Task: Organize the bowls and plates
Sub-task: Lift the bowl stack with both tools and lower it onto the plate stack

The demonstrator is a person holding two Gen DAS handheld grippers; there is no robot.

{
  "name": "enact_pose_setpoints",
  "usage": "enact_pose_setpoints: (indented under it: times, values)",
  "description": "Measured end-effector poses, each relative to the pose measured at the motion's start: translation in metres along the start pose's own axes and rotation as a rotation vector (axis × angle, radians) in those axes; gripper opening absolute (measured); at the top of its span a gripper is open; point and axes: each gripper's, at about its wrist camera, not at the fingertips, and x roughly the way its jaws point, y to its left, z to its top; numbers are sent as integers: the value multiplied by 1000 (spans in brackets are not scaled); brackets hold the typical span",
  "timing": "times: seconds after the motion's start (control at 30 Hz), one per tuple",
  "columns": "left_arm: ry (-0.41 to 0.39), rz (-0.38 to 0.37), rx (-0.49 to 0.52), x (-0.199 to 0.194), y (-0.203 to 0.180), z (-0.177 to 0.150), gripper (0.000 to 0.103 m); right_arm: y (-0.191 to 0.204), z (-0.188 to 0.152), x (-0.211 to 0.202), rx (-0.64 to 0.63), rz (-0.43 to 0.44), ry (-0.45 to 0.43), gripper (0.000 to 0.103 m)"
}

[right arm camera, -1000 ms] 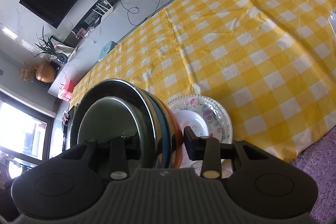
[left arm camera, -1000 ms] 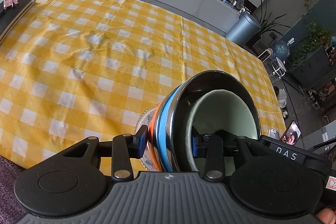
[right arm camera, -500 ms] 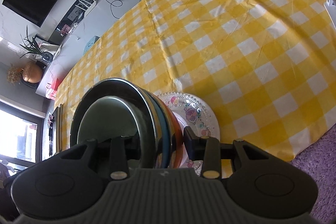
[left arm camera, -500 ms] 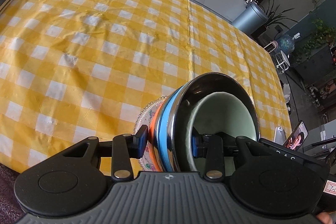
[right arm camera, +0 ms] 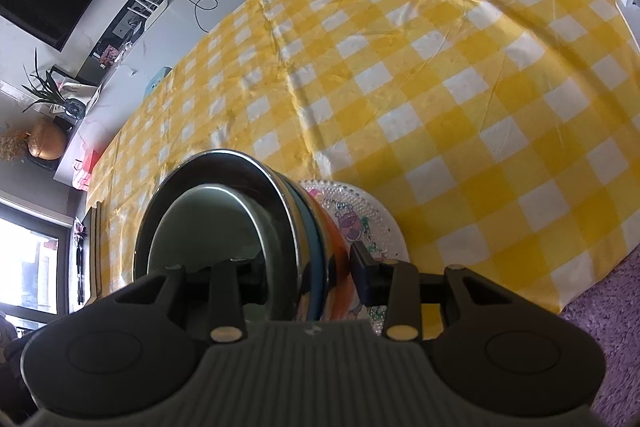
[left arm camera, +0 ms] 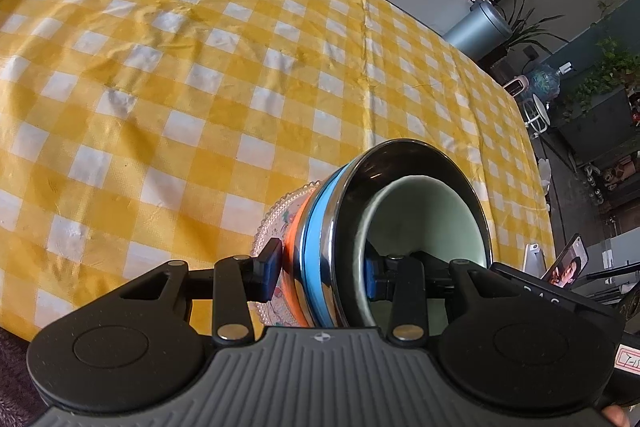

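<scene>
Both grippers clamp the same nested stack of bowls: left gripper [left arm camera: 322, 273] pinches one side of the rims, one pad on the outer orange wall, other inside the green bowl; right gripper [right arm camera: 304, 269] does likewise on the opposite side. Neither is slack, pads press on the rims.

Yellow-checked tablecloth [left arm camera: 192, 75] covers the whole table, big wrinkles mid-surface. Stack sits tilted at the near edge of the table, above/against a clear patterned plate [right arm camera: 360, 215] w/ cartoon print, which lies flat by that near edge; can't tell if stack touches it.

Stack, outside in: orange bowl [left arm camera: 291, 239], blue bowl [left arm camera: 316, 227], steel bowl [left arm camera: 404, 155], pale green bowl [left arm camera: 424, 215] innermost.

Purple rug [right arm camera: 600, 327] below the table's near corner.
</scene>
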Motion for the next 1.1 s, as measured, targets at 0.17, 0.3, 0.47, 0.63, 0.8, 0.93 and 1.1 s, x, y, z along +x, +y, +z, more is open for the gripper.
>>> enact_pose_setpoints:
  times: [0.17,0.3,0.47,0.63,0.8,0.93,1.1]
  values:
    - [-6,-10,5,2,-1,0,44,2,0,0,-20,-18,-19,39]
    - [-21,-2,16,-2,-5,0,44,3,1,-2,-26,-19,-18,37]
    - [-23,-11,17,-3,-7,3,44,2,3,-4,-15,-15,-23,37]
    - [-22,-31,3,1,-4,2,44,0,2,-3,-8,-31,-26,37]
    - [-20,-38,-7,0,-2,2,44,1,2,-3,-10,-31,-29,41]
    - [-50,-28,40,-9,-9,0,44,4,0,-7,-25,-29,-44,45]
    - [-111,15,116,-32,-22,-7,52,19,-7,-22,-106,-50,-94,56]
